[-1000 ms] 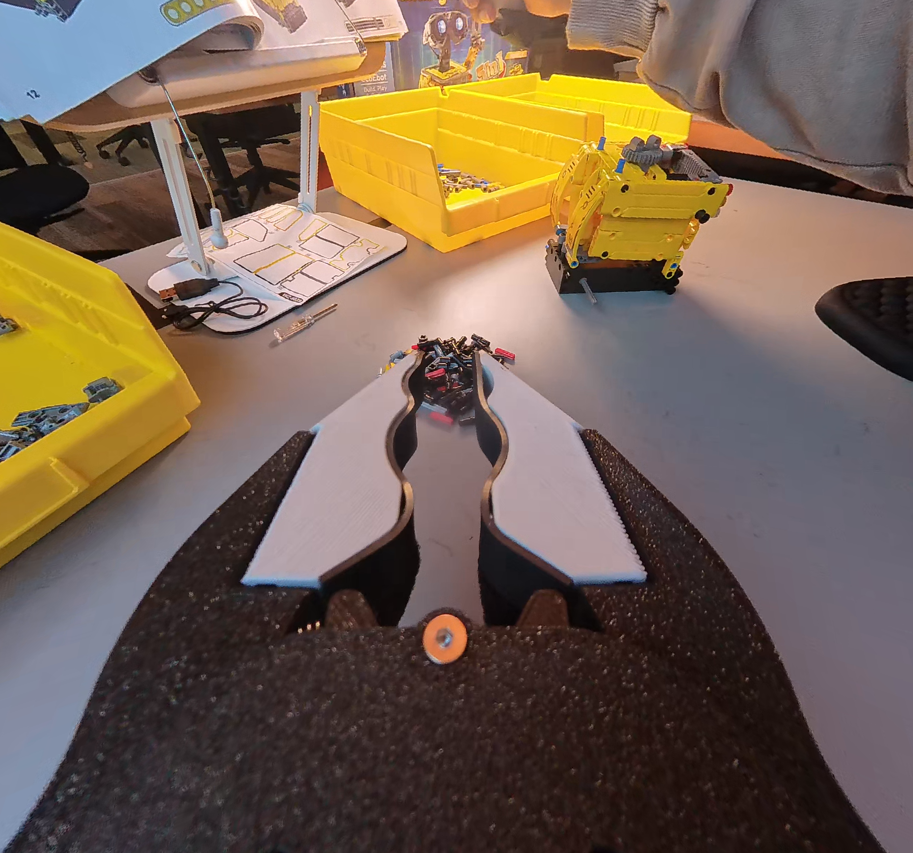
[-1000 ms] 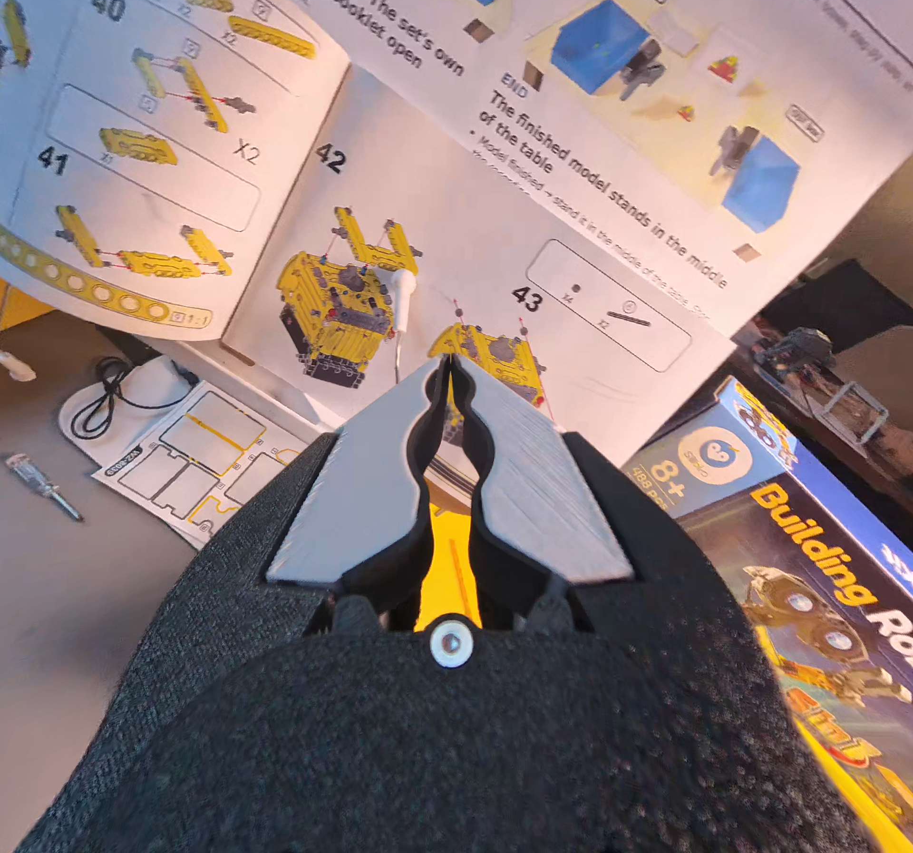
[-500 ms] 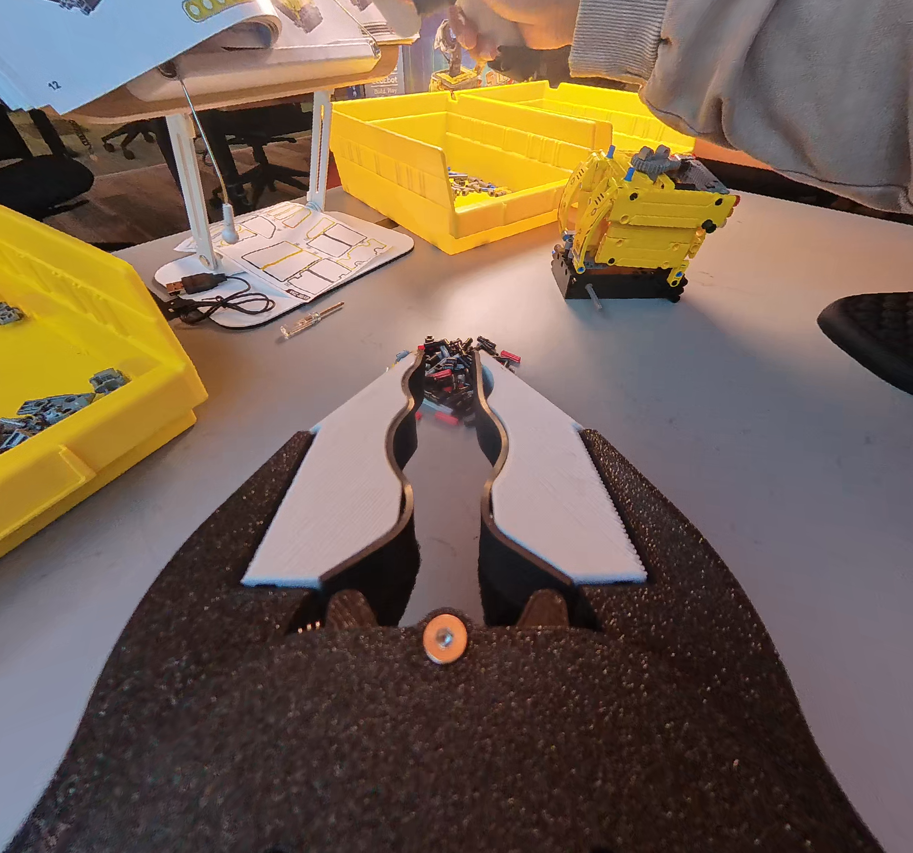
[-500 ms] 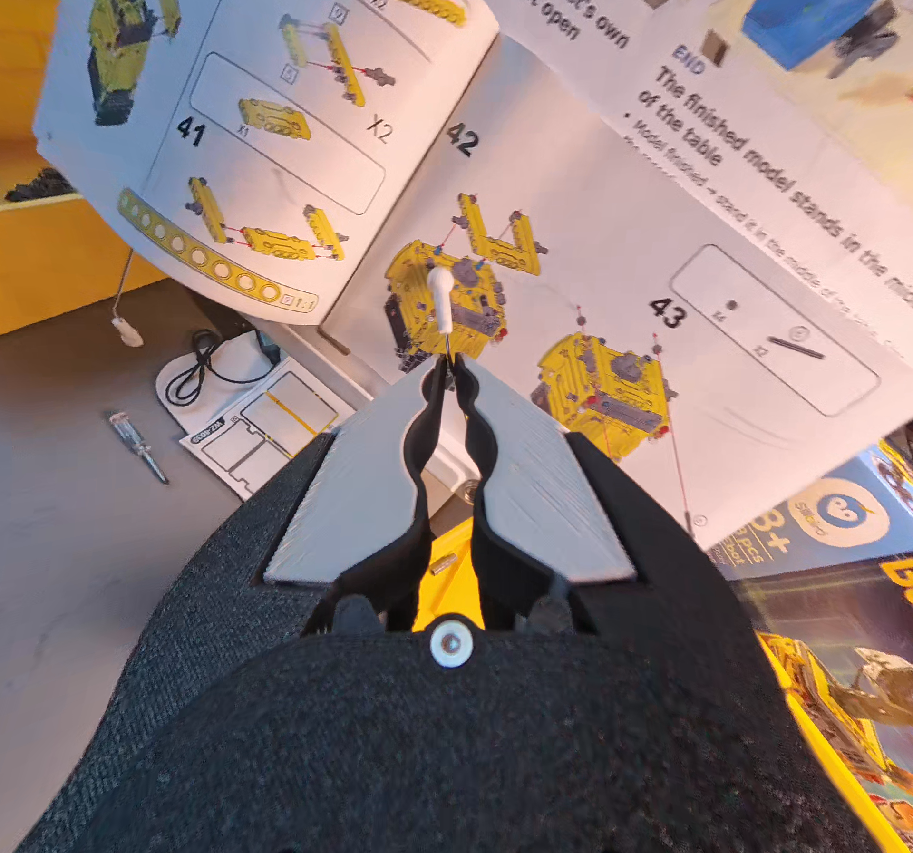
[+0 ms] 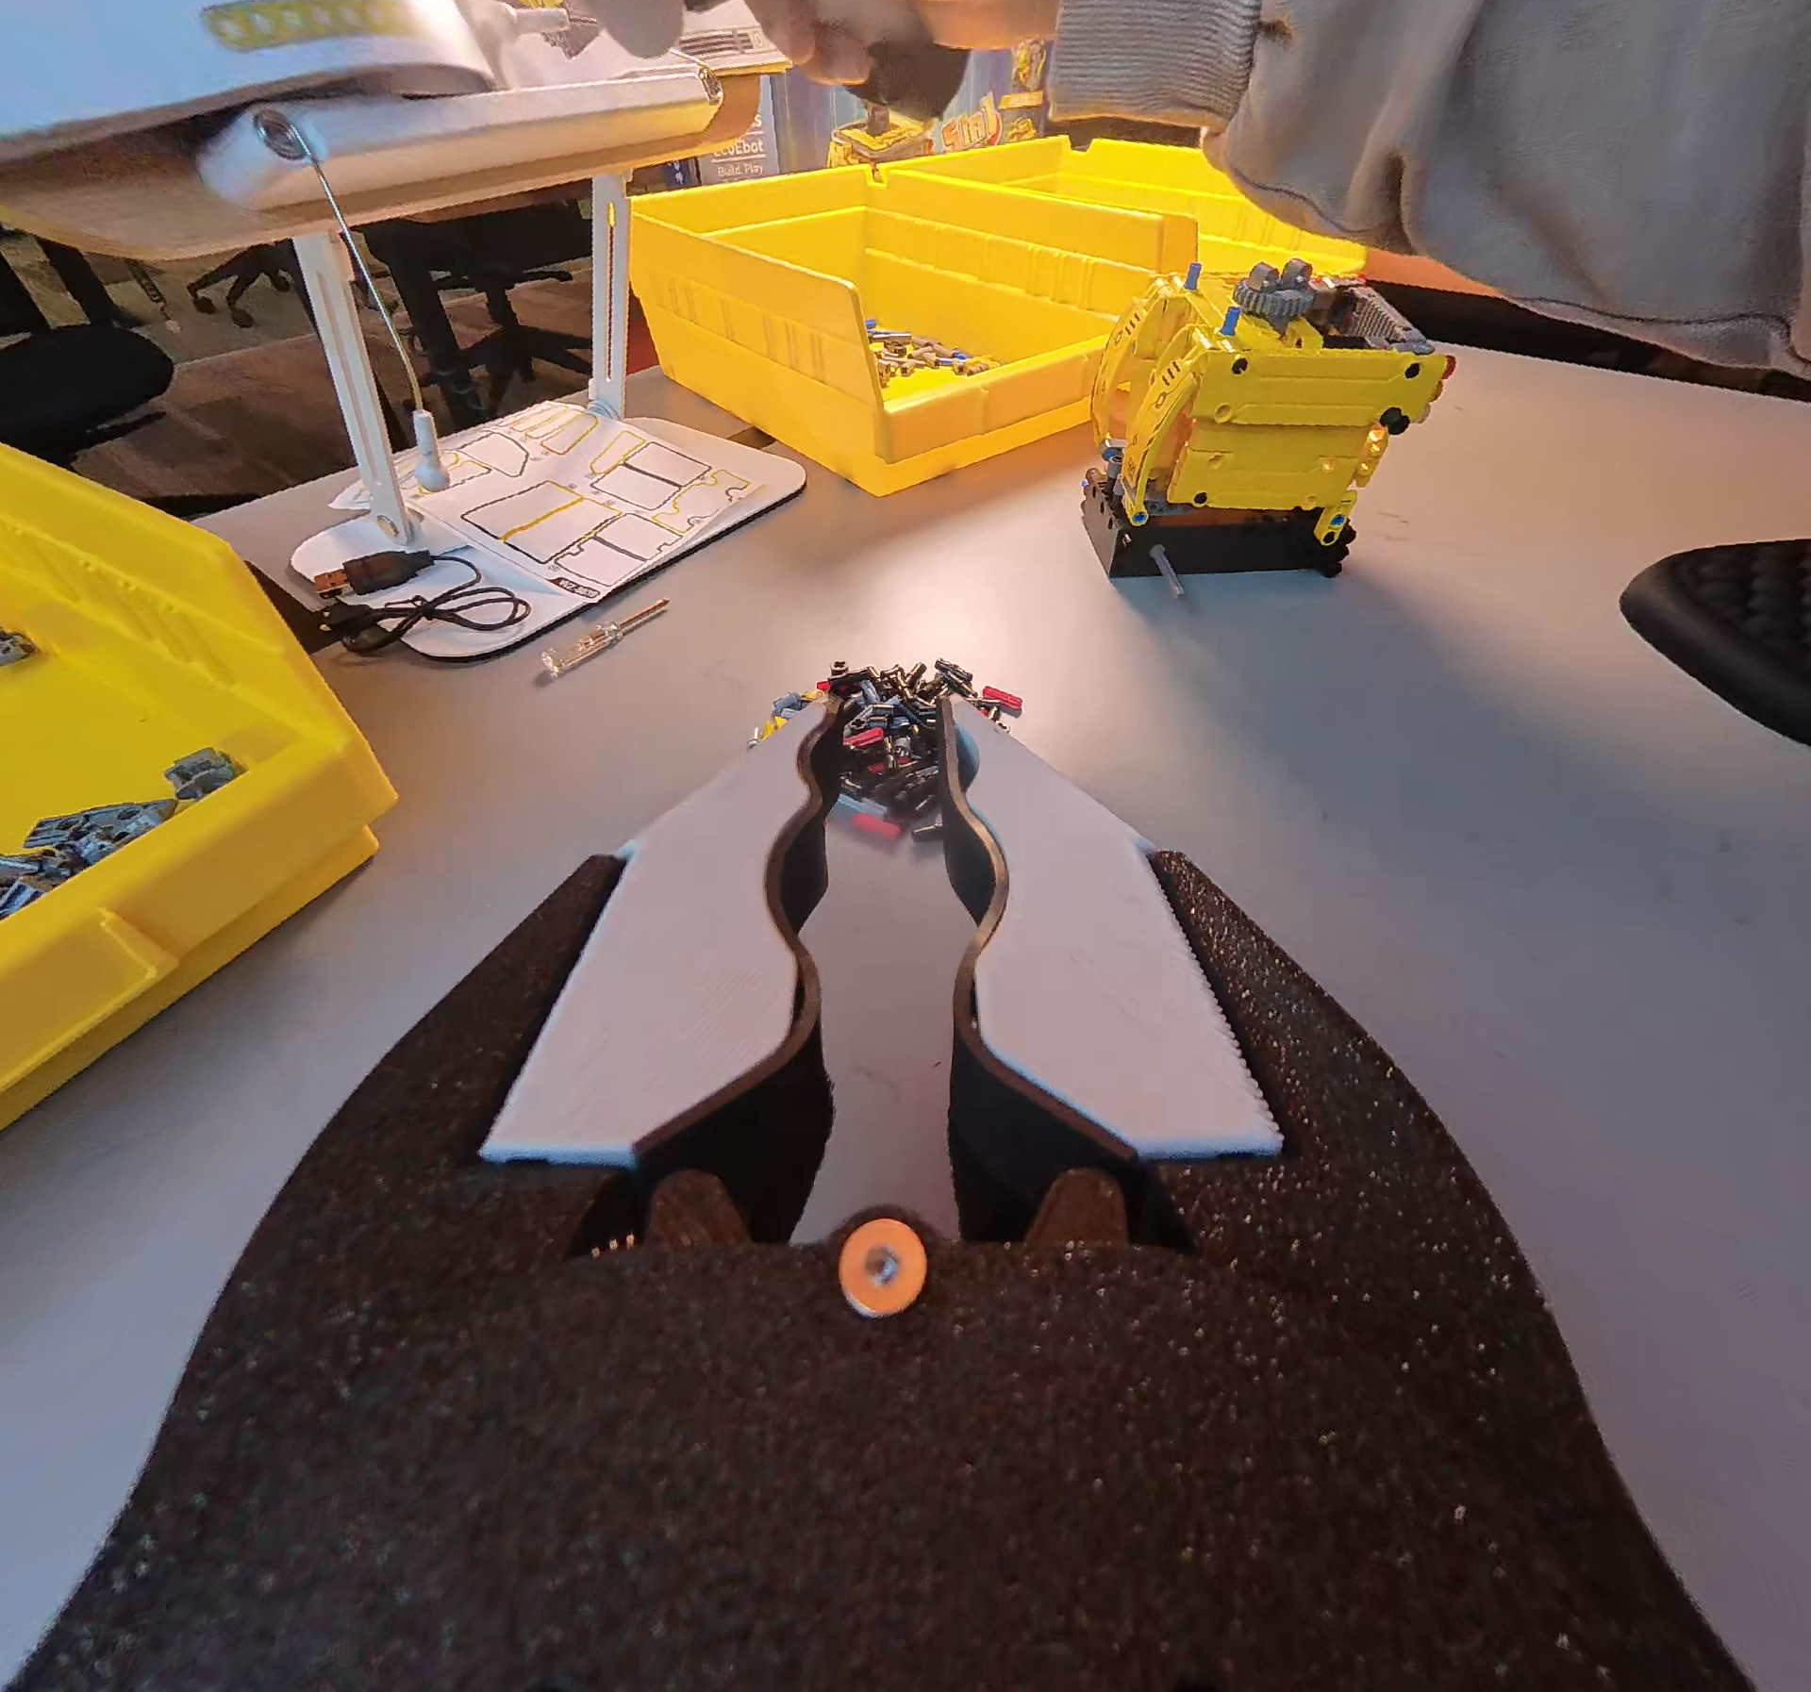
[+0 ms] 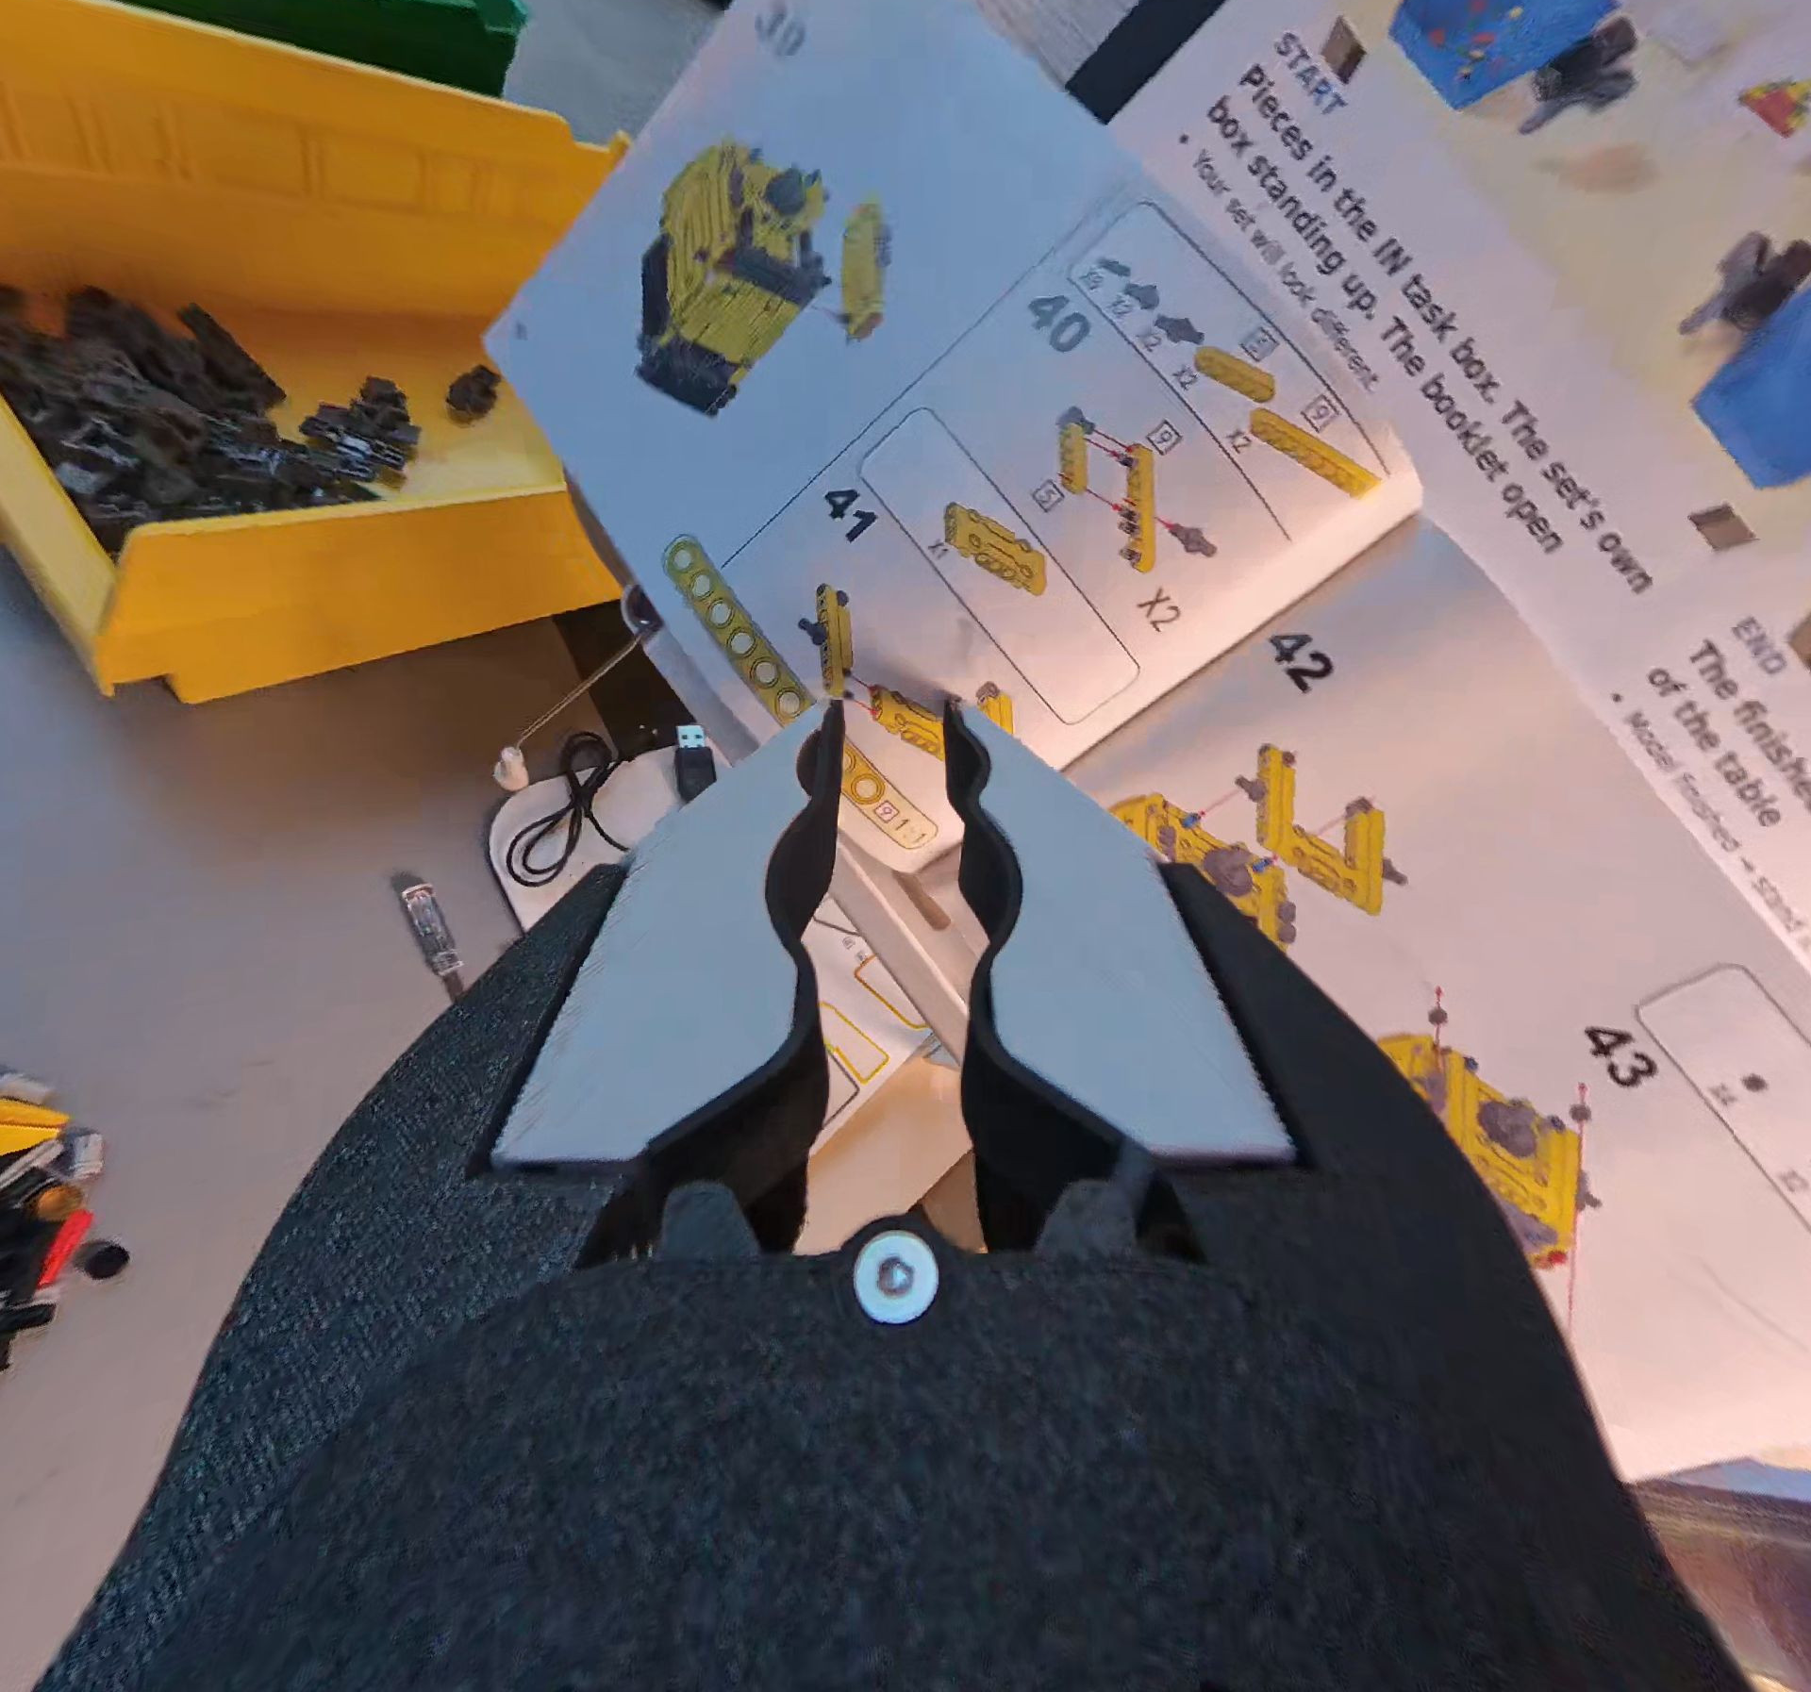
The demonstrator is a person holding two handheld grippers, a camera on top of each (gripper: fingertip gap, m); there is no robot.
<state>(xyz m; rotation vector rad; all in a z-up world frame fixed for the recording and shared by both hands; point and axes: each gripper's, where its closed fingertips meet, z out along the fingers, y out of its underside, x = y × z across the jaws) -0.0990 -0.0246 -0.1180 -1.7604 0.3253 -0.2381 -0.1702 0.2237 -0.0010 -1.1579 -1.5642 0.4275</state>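
Three yellow bins (image 5: pixel 882 430), perhaps four; one built yellow model (image 5: pixel 1264 430); one screwdriver (image 5: pixel 603 636); one booklet (image 6: pixel 980 391).

The grey surface (image 5: pixel 1470 861) carries yellow bins (image 5: pixel 882 322), a white stand base (image 5: pixel 549 508), a coiled black cable (image 5: pixel 421 606), a small screwdriver (image 5: pixel 603 636), a pile of small building pieces (image 5: pixel 902 724) and a half-built yellow model (image 5: pixel 1264 430).

Both grippers (image 5: pixel 887 714) (image 6: pixel 887 714) have grey fingers, black speckled bodies; sleeve (image 5: pixel 1470 77) seemingly beige knit.
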